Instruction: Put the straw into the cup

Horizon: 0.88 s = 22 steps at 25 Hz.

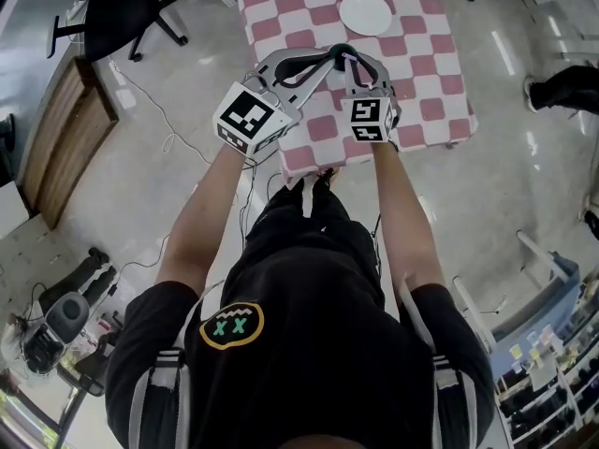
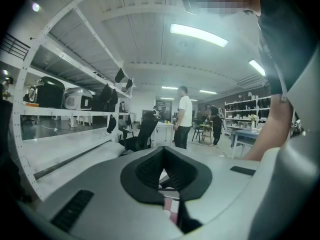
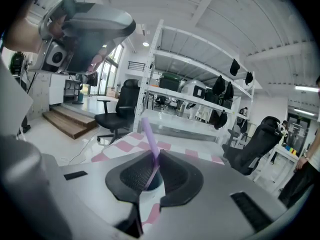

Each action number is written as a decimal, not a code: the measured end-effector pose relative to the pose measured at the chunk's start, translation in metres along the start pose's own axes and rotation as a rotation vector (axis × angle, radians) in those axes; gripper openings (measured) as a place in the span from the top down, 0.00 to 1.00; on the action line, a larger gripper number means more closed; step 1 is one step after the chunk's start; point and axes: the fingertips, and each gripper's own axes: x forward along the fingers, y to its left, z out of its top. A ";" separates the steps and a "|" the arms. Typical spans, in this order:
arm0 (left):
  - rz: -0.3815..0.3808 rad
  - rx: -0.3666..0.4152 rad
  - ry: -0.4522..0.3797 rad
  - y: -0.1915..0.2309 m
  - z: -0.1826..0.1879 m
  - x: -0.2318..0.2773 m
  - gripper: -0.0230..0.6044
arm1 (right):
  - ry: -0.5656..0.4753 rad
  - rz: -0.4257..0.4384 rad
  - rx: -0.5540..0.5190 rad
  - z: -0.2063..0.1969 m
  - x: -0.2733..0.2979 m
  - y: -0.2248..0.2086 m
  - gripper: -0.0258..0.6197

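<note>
A purple straw [image 3: 149, 139] stands tilted between the jaws of my right gripper [image 3: 154, 156], which is shut on it. The straw's lower end reaches the mouth of a pale cup [image 3: 152, 183] just below the jaws; how deep it goes is hidden. In the head view both grippers meet tip to tip over the pink-and-white checkered table [image 1: 430, 110], the left gripper [image 1: 329, 56] beside the right gripper [image 1: 349, 60], and they cover the cup. My left gripper [image 2: 162, 156] has its pads closed together with nothing visible between them.
A white round plate [image 1: 365, 12] lies at the table's far side. A black office chair [image 1: 131, 7] and wooden steps [image 1: 56, 148] stand to the left. Gear lies on the floor [image 1: 56, 321] at lower left, and shelving [image 1: 547, 363] stands at lower right.
</note>
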 end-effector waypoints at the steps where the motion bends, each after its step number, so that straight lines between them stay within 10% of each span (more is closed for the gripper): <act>1: -0.001 -0.001 0.001 -0.001 0.000 -0.001 0.94 | 0.003 -0.001 0.000 -0.002 0.000 0.000 0.87; 22: 0.000 0.013 -0.011 -0.012 0.007 -0.013 0.94 | -0.068 0.020 -0.005 0.027 -0.023 0.003 0.72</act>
